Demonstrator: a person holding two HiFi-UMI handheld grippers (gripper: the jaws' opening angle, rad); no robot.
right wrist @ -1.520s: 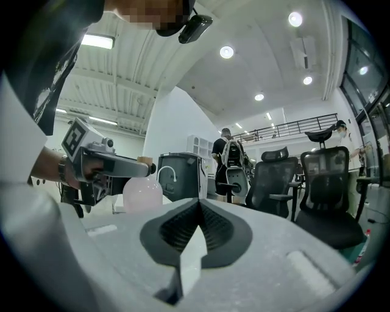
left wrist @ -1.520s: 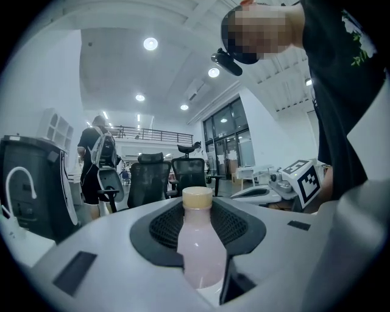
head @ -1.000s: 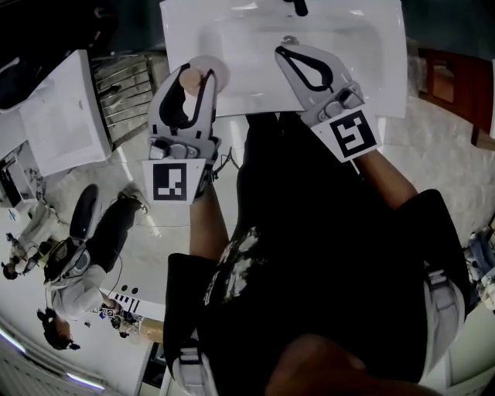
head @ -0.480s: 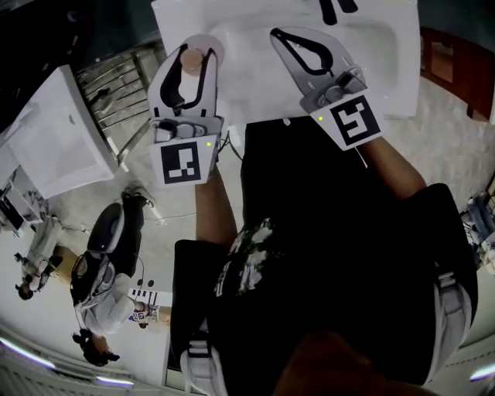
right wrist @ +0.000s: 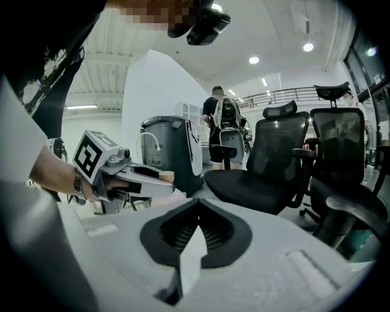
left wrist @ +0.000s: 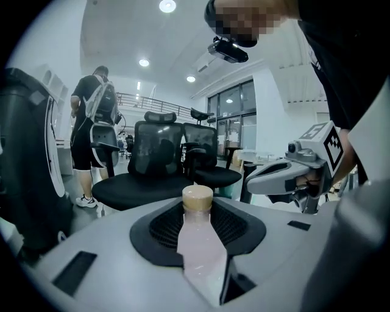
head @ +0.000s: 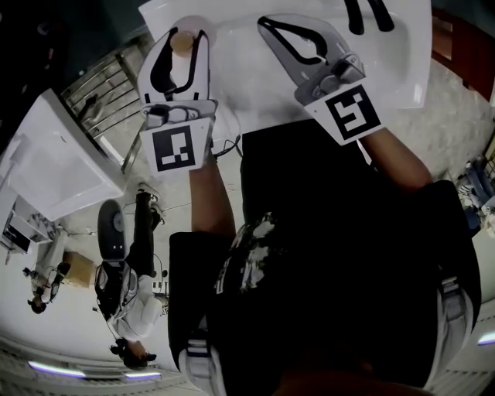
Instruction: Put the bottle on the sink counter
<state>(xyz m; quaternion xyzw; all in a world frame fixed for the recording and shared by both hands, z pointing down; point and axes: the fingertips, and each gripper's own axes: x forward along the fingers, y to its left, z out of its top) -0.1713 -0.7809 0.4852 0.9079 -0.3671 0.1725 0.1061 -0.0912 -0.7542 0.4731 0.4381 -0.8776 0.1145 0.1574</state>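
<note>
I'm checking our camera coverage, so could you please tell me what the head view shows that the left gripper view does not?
Only the head view shows the sink and the person's black shirt. Only the left gripper view shows the ceiling lights, the windows and the head camera. Both show the bottle clamped in the left gripper, and the right gripper, shut and empty.

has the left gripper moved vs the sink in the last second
Yes. The left gripper with the bottle has gone forward, farther in over the sink from its front edge.
</note>
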